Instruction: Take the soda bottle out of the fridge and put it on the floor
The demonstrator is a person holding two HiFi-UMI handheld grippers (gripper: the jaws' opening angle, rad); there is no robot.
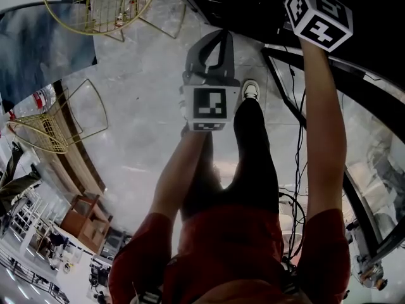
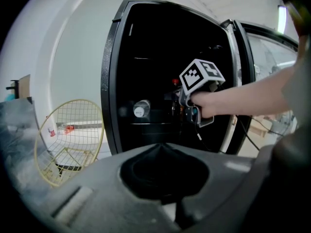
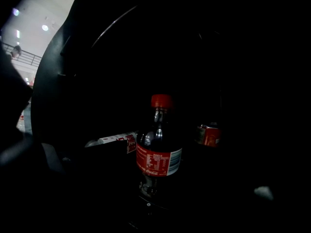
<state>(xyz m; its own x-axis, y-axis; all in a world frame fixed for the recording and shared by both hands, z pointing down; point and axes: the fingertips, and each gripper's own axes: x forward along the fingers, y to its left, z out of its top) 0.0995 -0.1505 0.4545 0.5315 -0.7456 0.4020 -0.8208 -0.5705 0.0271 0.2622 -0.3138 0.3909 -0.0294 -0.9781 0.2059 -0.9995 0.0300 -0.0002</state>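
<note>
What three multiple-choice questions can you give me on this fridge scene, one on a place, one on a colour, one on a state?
1. Where is the soda bottle? A on a table; B inside the fridge; C in a sink.
2. What colour is its cap? A red; B blue; C white.
3. How is the fridge door? A shut; B open; C taken off.
Answers: B, it stands upright in the dark fridge; A, the cap shows red; B, it is swung aside in the left gripper view.

Dark soda bottle (image 3: 159, 149) with red cap and label, yellow wire chair (image 2: 73, 130), black fridge (image 2: 155, 42)
</note>
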